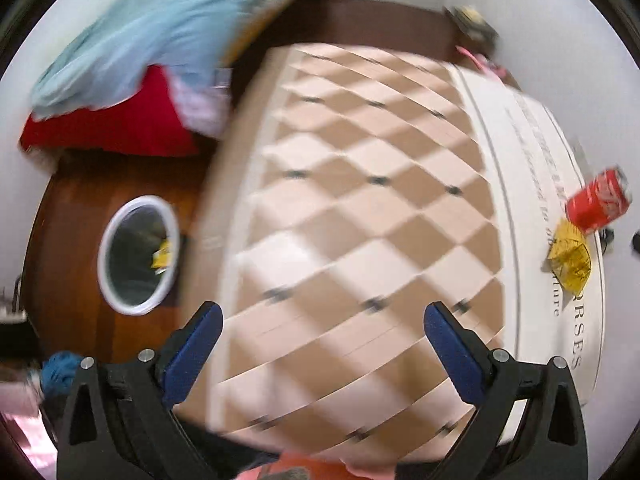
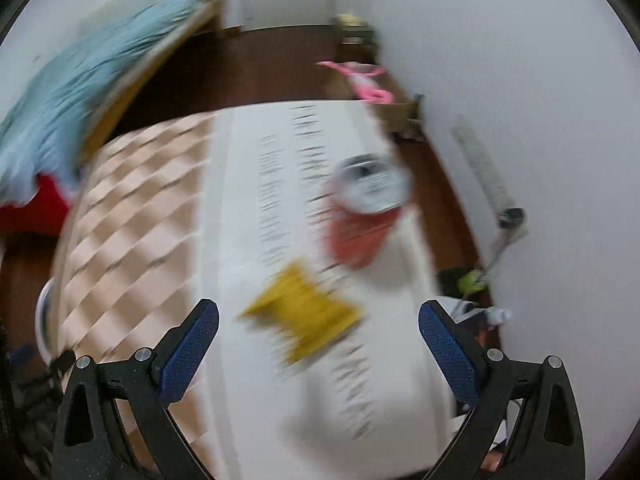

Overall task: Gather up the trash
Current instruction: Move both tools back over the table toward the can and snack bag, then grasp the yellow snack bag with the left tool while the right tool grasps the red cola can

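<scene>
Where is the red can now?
The red can stands on the table's white border, just behind the yellow wrapper, ahead of the open right gripper.

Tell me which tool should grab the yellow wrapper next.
Right. The yellow wrapper lies just ahead between the right tool's open fingers; in the left view it sits far off to the side, away from the left tool.

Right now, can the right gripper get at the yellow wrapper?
Probably yes. The right gripper is open, and the yellow wrapper lies just ahead between its fingers on the table; the red can stands farther back.
</scene>
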`<state>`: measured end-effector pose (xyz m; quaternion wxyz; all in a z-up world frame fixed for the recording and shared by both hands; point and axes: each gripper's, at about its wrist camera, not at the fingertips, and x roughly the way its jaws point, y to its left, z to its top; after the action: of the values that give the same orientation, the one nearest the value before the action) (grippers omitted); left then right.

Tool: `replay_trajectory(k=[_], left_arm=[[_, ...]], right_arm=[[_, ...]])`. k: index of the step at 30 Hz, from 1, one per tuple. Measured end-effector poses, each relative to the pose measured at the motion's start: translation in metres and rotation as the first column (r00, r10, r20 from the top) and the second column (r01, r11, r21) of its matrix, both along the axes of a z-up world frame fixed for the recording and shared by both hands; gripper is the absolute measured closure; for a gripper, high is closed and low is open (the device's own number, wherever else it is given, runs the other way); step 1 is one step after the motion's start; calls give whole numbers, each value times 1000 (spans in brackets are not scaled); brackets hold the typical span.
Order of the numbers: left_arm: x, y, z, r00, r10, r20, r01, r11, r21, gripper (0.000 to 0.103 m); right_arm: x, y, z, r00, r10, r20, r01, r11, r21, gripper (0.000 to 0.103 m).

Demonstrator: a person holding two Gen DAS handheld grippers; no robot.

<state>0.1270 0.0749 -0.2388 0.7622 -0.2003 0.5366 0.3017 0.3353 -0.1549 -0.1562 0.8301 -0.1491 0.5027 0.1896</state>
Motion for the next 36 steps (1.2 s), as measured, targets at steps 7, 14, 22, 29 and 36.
replay_trajectory(k=[7, 14, 22, 29, 36], left_arm=[[107, -23, -40, 992, -77, -102, 80, 996, 30, 0], [143, -26, -62, 981, -113, -158, 120, 992, 39, 0], [151, -46, -38, 978, -186, -93, 190, 982, 26, 0], [183, -117, -6, 885, -463, 44, 465, 883, -57, 0], [216, -158, -48, 794, -607, -18, 592, 781, -199, 1]], right_arm=[[92, -17, -30, 997, -36, -64, 40, 997, 63, 1], [122, 7, -66, 990, -11, -140, 35, 985, 170, 6], [114, -11, -64, 992, -3, -129, 24, 986, 163, 31], [87, -80, -55, 985, -73, -157, 89, 991, 100, 31], [68, -129, -64, 968, -154, -198, 178, 978, 110, 31]])
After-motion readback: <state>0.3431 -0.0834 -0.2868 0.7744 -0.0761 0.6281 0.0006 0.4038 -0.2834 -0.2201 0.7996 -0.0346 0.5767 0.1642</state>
